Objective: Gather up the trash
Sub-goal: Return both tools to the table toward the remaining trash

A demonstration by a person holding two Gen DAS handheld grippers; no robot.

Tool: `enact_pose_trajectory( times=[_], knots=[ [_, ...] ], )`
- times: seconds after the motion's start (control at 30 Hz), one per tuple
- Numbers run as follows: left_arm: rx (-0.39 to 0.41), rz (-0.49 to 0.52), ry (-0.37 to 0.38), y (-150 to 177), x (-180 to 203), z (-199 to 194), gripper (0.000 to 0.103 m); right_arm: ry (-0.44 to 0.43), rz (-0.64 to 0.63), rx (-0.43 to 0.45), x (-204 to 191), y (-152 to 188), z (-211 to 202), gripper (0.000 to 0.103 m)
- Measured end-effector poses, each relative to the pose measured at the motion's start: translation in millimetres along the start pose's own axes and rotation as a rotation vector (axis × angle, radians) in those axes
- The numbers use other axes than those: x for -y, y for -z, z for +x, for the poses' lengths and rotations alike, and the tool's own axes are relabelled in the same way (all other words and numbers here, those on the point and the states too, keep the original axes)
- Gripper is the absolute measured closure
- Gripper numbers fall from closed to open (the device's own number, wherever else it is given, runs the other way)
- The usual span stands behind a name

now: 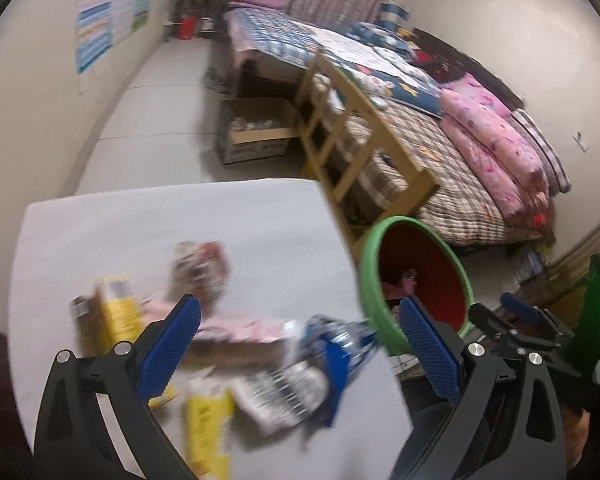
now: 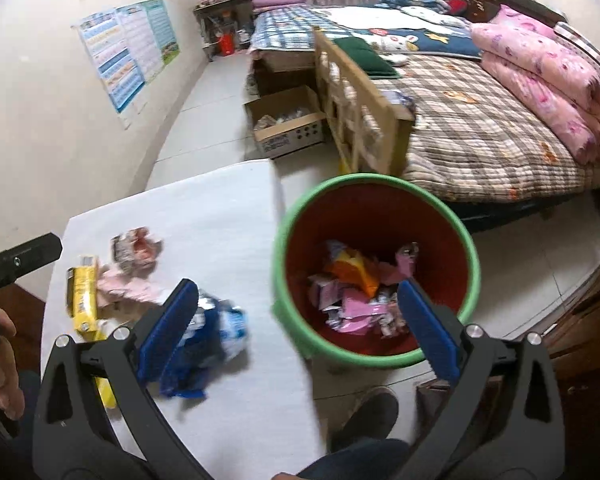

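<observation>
Left wrist view: the left gripper (image 1: 298, 318) stands spread wide, its blue pads empty, above a white table (image 1: 100, 232). The trash lies blurred on the table's near half: a yellow carton (image 1: 114, 312) at about nine o'clock from the gripper, a crumpled printed wrapper (image 1: 200, 266) at eleven o'clock, a pink wrapper (image 1: 244, 328) between the pads, a blue and white crumpled bag (image 1: 332, 344) just right of centre, and a second yellow carton (image 1: 210, 424) at six o'clock beside a black-and-white printed packet (image 1: 284, 400). The green-rimmed red bin (image 1: 370, 280) sits off the table's right edge at two o'clock. The right gripper (image 1: 524, 316) shows at three o'clock beyond the right pad; from here I cannot tell how its jaws stand.

Right wrist view: the right gripper (image 2: 296, 308) is also spread wide and holds nothing. The green-rimmed red bin (image 2: 296, 216) stands on the floor at one o'clock, holding pink and orange wrappers (image 2: 352, 280). On the white table (image 2: 220, 216), the blue and white crumpled bag (image 2: 220, 328) lies just behind the left pad, the yellow carton (image 2: 82, 296) at nine o'clock, the pink wrapper (image 2: 128, 288) beside it, and the crumpled printed wrapper (image 2: 136, 252) at ten o'clock. A person's hand (image 2: 4, 364) shows at the left edge, a dark shoe (image 2: 364, 412) at six o'clock.
</observation>
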State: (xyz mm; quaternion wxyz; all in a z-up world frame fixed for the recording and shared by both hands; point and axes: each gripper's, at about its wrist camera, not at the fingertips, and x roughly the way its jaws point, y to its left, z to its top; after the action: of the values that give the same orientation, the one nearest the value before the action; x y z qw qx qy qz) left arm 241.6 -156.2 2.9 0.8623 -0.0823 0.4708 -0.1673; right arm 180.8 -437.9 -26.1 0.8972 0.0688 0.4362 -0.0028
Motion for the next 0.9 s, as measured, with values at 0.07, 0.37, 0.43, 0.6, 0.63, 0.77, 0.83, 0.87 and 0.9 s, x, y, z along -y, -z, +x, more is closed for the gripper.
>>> enact_pose_trajectory(
  times=[0.07, 0.37, 0.43, 0.6, 0.63, 0.77, 0.83, 0.87, 0.9],
  knots=[
    [0.002, -0.032, -0.02, 8, -21, -11, 0.008, -0.011, -0.016, -0.001, -14, 4, -2, 0.005],
    [0.028, -0.124, -0.073, 43, -91, -51, 0.008, -0.038, -0.071, -0.016, -68, 22, -6, 0.005],
    [0.026, -0.141, -0.085, 50, -104, -55, 0.008, -0.04, -0.079, -0.023, -77, 27, -5, 0.005],
    [0.016, -0.17, -0.101, 68, -124, -64, 0.008, -0.043, -0.086, -0.04, -92, 39, -2, 0.005],
    [0.015, -0.172, -0.103, 69, -125, -65, 0.008, -0.044, -0.084, -0.043, -95, 41, -2, 0.005],
    [0.01, -0.175, -0.104, 75, -131, -68, 0.008, -0.047, -0.089, -0.055, -106, 49, 0, 0.005],
    [0.007, -0.174, -0.101, 77, -133, -67, 0.008, -0.049, -0.091, -0.06, -109, 52, 1, 0.005],
    [0.004, -0.175, -0.099, 77, -134, -66, 0.008, -0.049, -0.093, -0.062, -110, 53, 1, 0.005],
    [0.002, -0.176, -0.099, 78, -134, -65, 0.008, -0.046, -0.095, -0.064, -110, 54, 2, 0.005]
  ],
)
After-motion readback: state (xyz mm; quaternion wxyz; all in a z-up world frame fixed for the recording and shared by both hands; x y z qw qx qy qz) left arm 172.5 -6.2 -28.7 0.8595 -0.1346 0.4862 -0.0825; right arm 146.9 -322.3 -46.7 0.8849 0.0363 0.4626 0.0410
